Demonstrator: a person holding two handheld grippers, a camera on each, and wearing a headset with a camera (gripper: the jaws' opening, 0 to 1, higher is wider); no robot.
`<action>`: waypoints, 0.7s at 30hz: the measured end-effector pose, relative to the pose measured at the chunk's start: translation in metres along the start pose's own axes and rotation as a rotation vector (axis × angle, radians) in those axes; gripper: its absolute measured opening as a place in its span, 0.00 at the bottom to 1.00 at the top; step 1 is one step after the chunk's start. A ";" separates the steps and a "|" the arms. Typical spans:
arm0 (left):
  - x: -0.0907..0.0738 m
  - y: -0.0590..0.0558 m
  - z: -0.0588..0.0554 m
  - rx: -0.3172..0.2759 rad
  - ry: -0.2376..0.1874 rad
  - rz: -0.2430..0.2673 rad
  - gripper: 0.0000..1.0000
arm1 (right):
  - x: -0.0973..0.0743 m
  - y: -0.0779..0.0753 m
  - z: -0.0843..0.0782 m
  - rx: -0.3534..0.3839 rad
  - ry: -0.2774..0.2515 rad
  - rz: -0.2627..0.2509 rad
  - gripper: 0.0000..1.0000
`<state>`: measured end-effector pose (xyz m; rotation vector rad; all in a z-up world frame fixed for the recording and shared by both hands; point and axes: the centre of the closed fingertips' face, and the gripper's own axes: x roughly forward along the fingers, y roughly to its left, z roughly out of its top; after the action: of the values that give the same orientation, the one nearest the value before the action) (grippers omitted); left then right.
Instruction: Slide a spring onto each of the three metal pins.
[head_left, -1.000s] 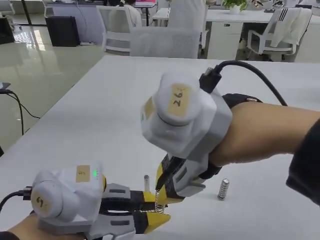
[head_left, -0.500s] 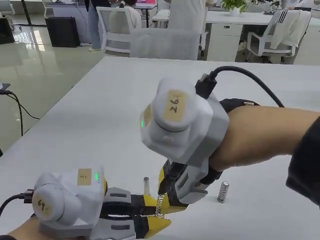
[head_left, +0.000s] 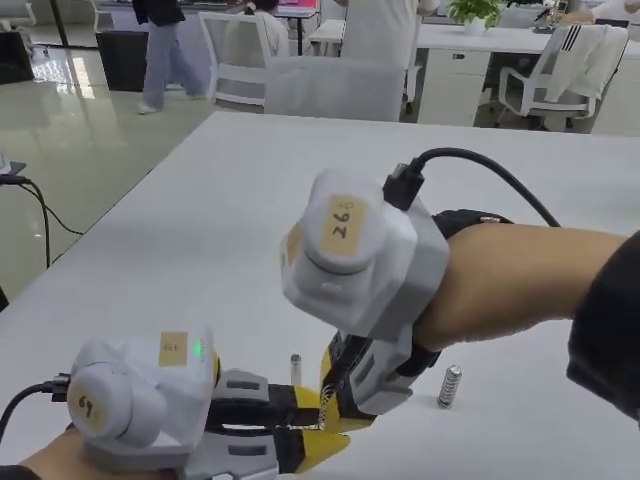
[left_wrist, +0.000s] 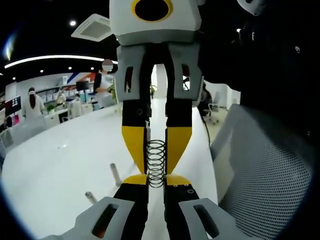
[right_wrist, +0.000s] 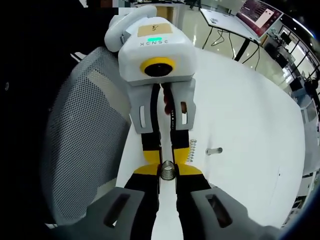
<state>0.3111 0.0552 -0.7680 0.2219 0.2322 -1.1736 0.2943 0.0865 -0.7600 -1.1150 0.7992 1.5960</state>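
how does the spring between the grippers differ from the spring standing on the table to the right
The held spring is pinched at its ends by the left gripper and the right gripper; the table spring stands apart, touched by neither. The held spring's coils look open and spaced; the table spring's look packed tighter. Both are metal coils, roughly upright.

The left gripper (head_left: 318, 442) lies low at the near left, pointing right; the right gripper (head_left: 328, 400) angles down from the right. Their jaw tips meet, both pinched on one spring (left_wrist: 156, 160).
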 end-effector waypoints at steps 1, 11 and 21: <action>0.000 0.000 0.000 0.002 0.000 0.000 0.03 | 0.000 0.000 0.000 0.003 -0.001 0.001 0.09; -0.001 0.004 -0.002 -0.013 -0.005 0.013 0.03 | 0.001 -0.003 0.000 0.012 0.000 -0.007 0.08; -0.005 0.005 -0.013 -0.055 0.019 0.021 0.18 | -0.004 -0.011 -0.008 0.028 0.008 -0.030 0.08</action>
<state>0.3133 0.0651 -0.7785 0.1869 0.2781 -1.1428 0.3070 0.0812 -0.7589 -1.1090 0.8051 1.5518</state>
